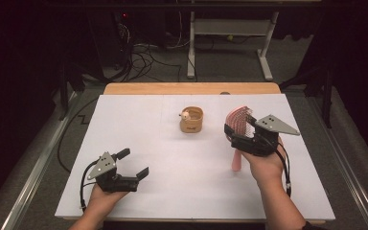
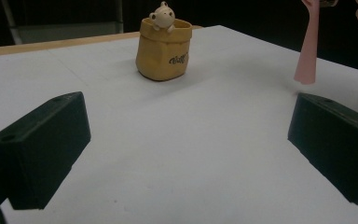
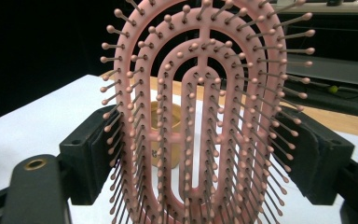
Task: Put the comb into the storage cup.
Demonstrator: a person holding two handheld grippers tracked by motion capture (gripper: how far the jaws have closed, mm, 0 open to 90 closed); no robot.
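Nearest, at seven o'clock, the left gripper [image 1: 134,164] rests with jaws spread wide and nothing between them, white table [image 1: 182,163] bare ahead of it. At three o'clock the right gripper [image 1: 239,133] clamps a pink hairbrush [image 1: 238,120] by its head, handle hanging to the tabletop. Its bristles half-hide the yellow pot [image 1: 192,120] at twelve o'clock, well short of the far edge.

A lab recording station, dark all round.
A white-covered table [image 1: 124,124] stands on grey carpet, with tangled cables [image 1: 139,60] and a white desk frame [image 1: 230,43] on the floor beyond its far edge.
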